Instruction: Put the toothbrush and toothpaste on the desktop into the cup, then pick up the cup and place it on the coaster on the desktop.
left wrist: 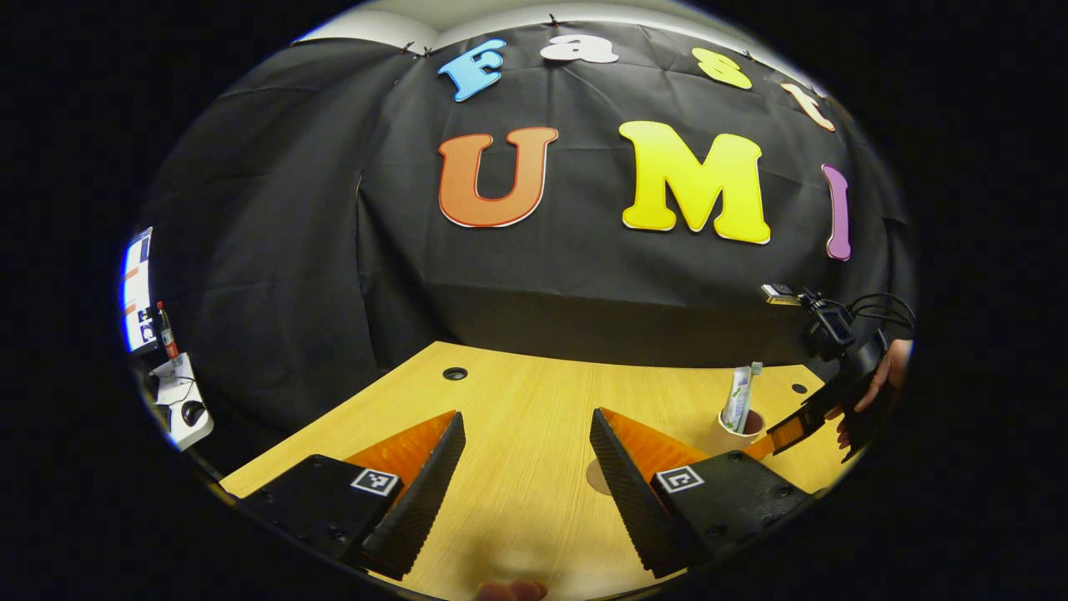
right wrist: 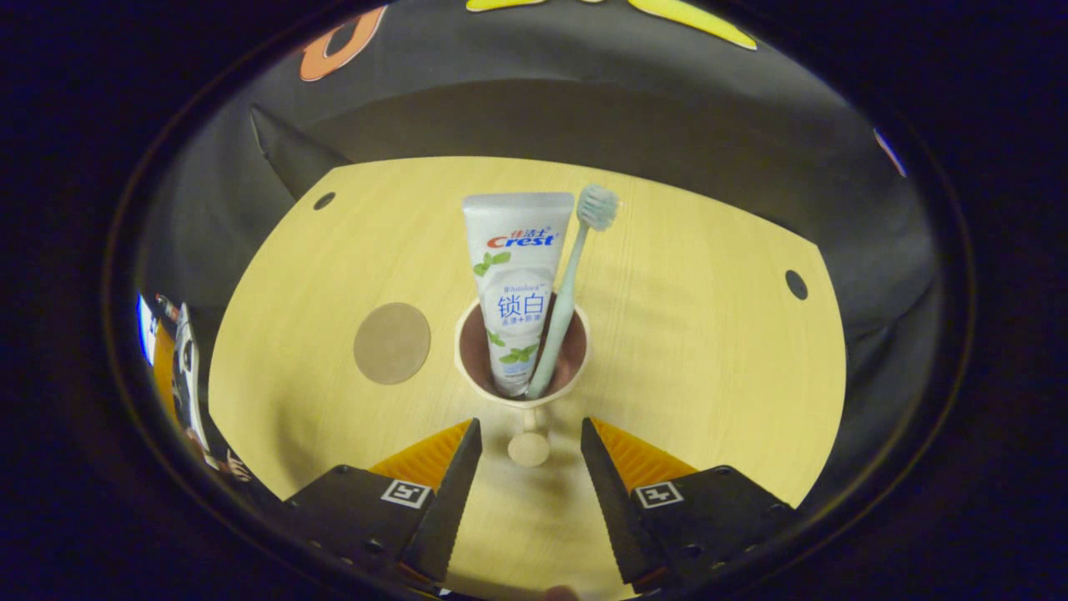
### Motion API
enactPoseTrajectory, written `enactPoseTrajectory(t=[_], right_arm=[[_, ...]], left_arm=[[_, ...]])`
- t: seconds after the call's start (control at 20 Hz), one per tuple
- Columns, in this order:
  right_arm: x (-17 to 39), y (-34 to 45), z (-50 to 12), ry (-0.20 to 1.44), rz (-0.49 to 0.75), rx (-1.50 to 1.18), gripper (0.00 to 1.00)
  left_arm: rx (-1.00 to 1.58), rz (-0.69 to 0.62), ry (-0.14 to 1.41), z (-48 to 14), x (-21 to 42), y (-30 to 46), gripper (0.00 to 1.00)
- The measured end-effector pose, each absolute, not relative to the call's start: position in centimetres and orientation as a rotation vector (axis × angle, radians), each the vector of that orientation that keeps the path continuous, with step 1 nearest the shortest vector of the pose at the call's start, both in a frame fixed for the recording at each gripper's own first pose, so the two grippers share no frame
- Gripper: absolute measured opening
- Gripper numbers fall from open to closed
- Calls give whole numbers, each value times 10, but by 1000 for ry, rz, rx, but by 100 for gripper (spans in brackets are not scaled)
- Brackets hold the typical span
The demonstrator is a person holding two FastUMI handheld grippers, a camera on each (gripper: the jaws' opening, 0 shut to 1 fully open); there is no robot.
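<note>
Right gripper view, left to right: the coaster [right wrist: 392, 343] lies flat on the worktop [right wrist: 709, 359], left of the cup [right wrist: 523, 392], which holds the upright toothpaste [right wrist: 517, 275] and toothbrush [right wrist: 576, 275]. The cup's handle [right wrist: 529, 446] points near, between the released right hand-held gripper [right wrist: 530, 455] fingers. The left hand-held gripper [left wrist: 526, 467] is also released, farther off.

light from overhead, even and warm; desktop [right wrist: 684, 334] bright, booth cloth [left wrist: 275, 275] dim and near featureless. soft short shadows under the cup [right wrist: 522, 392] toward 6 o'clock. a bright screen [left wrist: 136, 288] at 9 o'clock in the left gripper view blows out white. strong fisheye bending toward the rims; edges smear and darken. centre sharp in both views, wood grain readable.
</note>
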State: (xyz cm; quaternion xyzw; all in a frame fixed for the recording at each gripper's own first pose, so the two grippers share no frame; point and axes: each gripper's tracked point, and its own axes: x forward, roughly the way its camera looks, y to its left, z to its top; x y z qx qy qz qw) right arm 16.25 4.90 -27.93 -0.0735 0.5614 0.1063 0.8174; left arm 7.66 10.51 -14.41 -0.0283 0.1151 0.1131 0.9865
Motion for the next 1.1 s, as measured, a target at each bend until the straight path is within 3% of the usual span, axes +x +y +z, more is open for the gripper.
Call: enactPoseTrajectory(t=[0.3,0.35,0.5,0.55,0.7,0.95,1.1], right_arm=[[173,56,-299,1306,216,-125,73],[172,57,-302,1327,213,-117,59],[172,53,-303,1348,217,-144,50],[170,50,-305,1345,218,-156,29],[173,50,-304,1335,241,-219,24],[176,47,-301,1299,230,-247,6],[180,48,-297,1270,227,-263,5]], left_arm=[[-44,253,285,-156,71,122,96],[-46,253,298,-160,70,123,96],[-54,256,317,-164,69,124,96],[-56,256,321,-165,69,123,96],[-68,249,342,-170,71,121,96],[-55,232,342,-168,71,117,96],[-64,226,343,-168,66,115,96]])
